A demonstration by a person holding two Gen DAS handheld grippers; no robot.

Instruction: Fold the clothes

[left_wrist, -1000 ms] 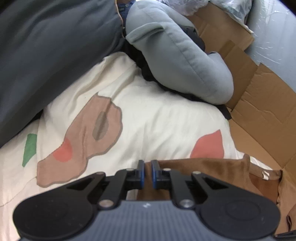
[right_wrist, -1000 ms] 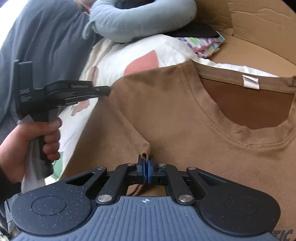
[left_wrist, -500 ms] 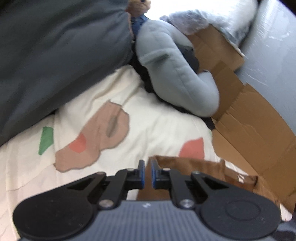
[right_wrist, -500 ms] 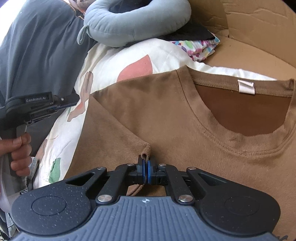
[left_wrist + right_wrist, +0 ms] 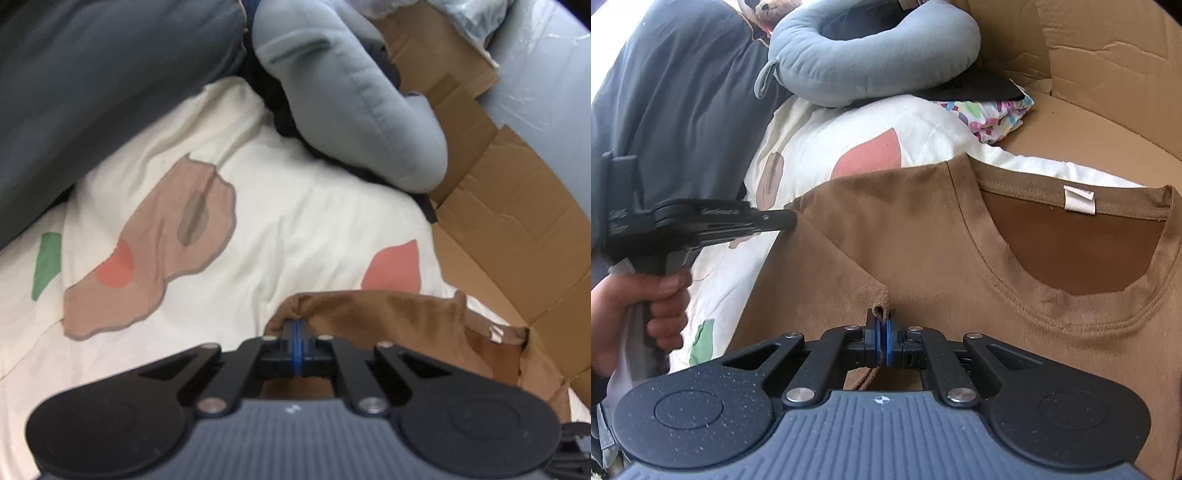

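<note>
Shirt: brown T-shirt (image 5: pixel 923 236) lies spread with its front up on a cream bedcover (image 5: pixel 857 136) printed with tan, coral and green patches; the neckline faces away from the right wrist camera, with a white label (image 5: pixel 1079 199) sewn inside the back of the collar; the shirt's far right side lies over a flattened cardboard box (image 5: pixel 1108 74)
Left gripper: left gripper (image 5: pixel 297 334) has its blue-padded jaws pressed together on a bunched corner of the brown T-shirt at the shoulder end; in the right wrist view the same tool (image 5: pixel 783 218) reaches in from the left and meets the cloth at its outer corner; a hand (image 5: pixel 639 306) wraps the black handle
Right gripper: right gripper (image 5: pixel 882 332) is clamped tight on a small raised pinch of cloth, which stands up between the pads and hangs out below them; the pinch sits where the sleeve fold meets the chest
Fold line: a diagonal crease runs across the cloth from the left gripper's corner down to the right gripper's pinch
Bedding: a grey-blue U-shaped pillow (image 5: pixel 871 55) rests at the far end of the bedcover, on top of something dark; a dark grey blanket (image 5: pixel 92 92) is heaped beside it on the left
Other cloth: a folded piece with a multicoloured print (image 5: pixel 993 114) lies just beside the pillow, at the edge of the cardboard
Box: the cardboard flaps (image 5: pixel 517 221) stand along the right of the left wrist view, touching the end of the pillow
</note>
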